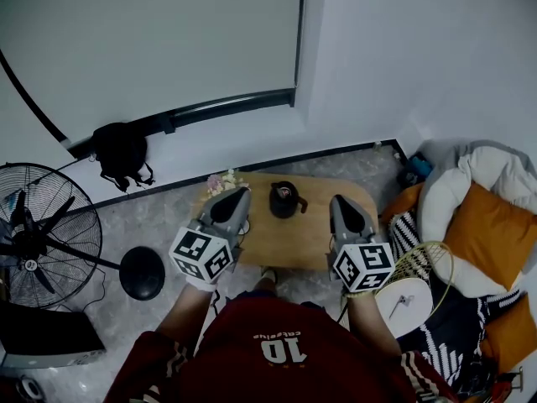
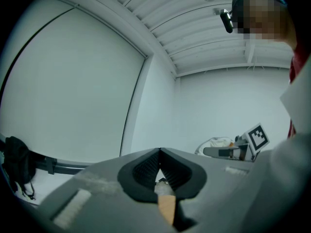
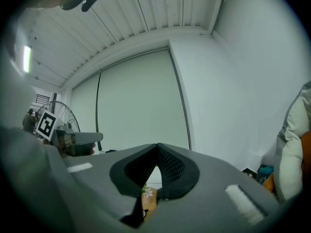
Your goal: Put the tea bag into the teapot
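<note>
The teapot, dark and with its handle to the right, stands near the far edge of a low wooden table. I can find the tea bag in no view: it may be inside the pot already, or lie somewhere too small to see. At the far left stands a floor fan. Next comes the left gripper, pointing level with its 2 jaws pressed together on nothing. Small flowers lie at the table's left corner. On the other side of the pot the right gripper is the same, jaws together and empty. I judge that both are held well above the table, one on each side of the pot, as a resting pose. The only writing I can read is the number 10 on the person's red shirt; the small word above it is not legible.
</note>
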`<state>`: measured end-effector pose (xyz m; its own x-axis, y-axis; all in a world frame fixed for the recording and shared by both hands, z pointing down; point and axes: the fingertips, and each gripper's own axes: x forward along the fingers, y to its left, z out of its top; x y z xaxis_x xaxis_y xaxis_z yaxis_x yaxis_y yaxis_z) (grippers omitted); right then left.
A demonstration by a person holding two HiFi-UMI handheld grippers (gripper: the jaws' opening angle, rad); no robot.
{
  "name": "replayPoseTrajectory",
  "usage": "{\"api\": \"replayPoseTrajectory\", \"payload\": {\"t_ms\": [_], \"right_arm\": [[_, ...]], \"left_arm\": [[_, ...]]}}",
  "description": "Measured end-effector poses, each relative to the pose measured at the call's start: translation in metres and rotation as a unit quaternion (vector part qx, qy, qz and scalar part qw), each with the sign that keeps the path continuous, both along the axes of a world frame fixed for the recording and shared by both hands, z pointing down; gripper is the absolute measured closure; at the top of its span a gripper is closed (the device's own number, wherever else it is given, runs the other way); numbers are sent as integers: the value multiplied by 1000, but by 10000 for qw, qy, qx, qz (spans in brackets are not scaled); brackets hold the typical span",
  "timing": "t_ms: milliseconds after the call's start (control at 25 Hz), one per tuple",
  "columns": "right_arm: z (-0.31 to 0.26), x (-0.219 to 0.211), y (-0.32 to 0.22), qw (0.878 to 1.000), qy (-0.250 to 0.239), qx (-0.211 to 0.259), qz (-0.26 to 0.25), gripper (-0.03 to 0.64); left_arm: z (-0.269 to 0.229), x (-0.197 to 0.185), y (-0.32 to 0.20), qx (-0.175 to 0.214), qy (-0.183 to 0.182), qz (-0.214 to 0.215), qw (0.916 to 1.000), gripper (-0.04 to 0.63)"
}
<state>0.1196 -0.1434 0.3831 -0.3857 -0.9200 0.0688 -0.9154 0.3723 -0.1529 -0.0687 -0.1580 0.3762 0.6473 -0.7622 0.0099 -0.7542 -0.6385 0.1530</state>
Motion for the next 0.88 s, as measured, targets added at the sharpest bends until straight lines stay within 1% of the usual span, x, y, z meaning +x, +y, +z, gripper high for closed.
{"api": "replayPoseTrajectory", "payload": {"t_ms": [880], "right_arm": [[-4,6,11,10000,-33,61,-7,627]], "left_arm": [[-4,9,9,25,-40,63,10000,594]]}}
